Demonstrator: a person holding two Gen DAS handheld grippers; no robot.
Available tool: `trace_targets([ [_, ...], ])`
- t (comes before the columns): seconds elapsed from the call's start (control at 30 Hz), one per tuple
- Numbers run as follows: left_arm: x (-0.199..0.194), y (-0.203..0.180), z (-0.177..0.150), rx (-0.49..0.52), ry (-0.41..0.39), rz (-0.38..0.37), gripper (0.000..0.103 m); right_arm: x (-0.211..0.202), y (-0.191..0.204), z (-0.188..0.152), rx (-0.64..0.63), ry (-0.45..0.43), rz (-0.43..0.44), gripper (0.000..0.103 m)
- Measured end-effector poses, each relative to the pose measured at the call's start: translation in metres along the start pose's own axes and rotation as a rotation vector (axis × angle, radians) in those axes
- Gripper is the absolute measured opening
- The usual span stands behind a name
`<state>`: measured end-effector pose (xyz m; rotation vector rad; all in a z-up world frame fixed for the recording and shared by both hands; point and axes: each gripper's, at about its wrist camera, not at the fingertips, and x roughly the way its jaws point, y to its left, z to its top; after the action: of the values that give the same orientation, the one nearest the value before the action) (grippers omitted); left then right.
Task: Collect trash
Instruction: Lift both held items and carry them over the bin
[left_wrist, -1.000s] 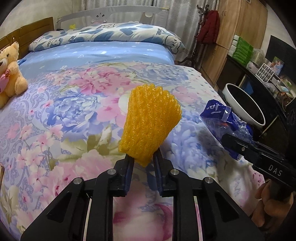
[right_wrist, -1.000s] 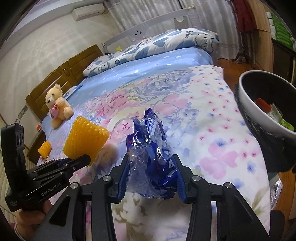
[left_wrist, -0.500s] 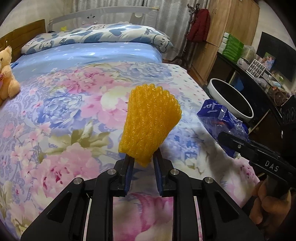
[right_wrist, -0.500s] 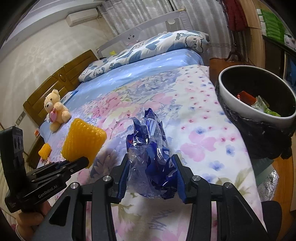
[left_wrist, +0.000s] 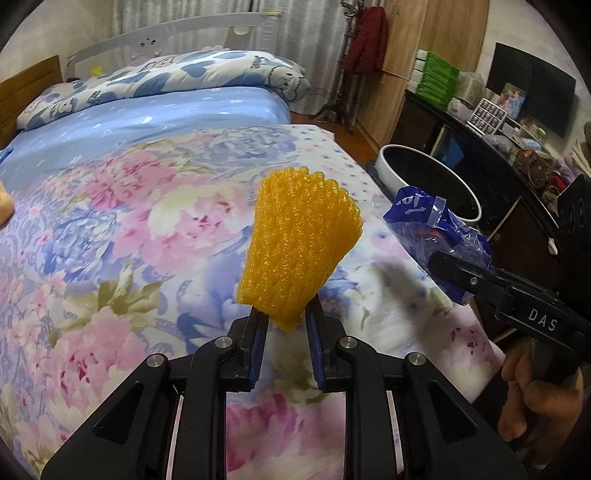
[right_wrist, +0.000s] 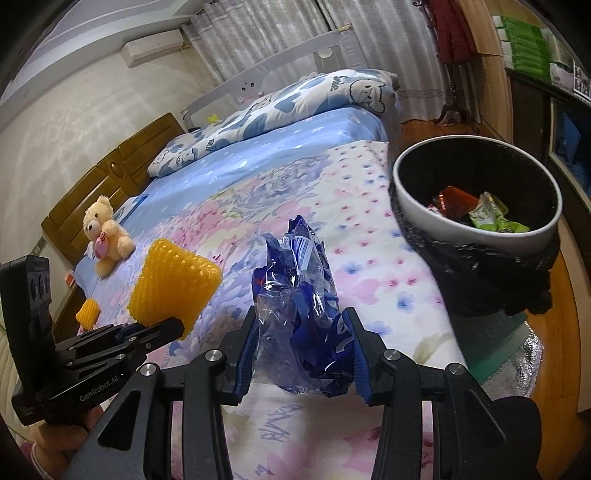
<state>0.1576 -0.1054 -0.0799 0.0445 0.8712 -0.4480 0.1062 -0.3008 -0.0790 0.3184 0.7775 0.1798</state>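
My left gripper (left_wrist: 283, 325) is shut on a yellow foam fruit net (left_wrist: 299, 243) and holds it above the floral bedspread (left_wrist: 110, 229). The net also shows in the right wrist view (right_wrist: 173, 280). My right gripper (right_wrist: 301, 354) is shut on a crumpled blue and clear plastic bag (right_wrist: 299, 302), seen in the left wrist view (left_wrist: 436, 236) at the right. A white-rimmed trash bin (right_wrist: 476, 225) with a black liner stands beside the bed's right edge, with wrappers inside; it also shows in the left wrist view (left_wrist: 391, 177).
A second yellow foam net (right_wrist: 88, 312) lies at the bed's far left edge. A teddy bear (right_wrist: 105, 234) sits by the wooden headboard. A patterned pillow (left_wrist: 166, 81) lies at the head. A dark cabinet (left_wrist: 480, 140) with clutter stands right of the bin.
Both grippers have swung right toward the trash bin, still holding the foam net and the blue bag. The bin now sits nearer and larger in both views.
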Motion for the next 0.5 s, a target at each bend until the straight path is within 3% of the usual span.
trace_targets([
  [0.5, 0.01, -0.038, 0.02, 0.093, -0.007, -0.032, 0.019, -0.021, -0.025, 0.007, 0.028, -0.026, -0.021, 0.044],
])
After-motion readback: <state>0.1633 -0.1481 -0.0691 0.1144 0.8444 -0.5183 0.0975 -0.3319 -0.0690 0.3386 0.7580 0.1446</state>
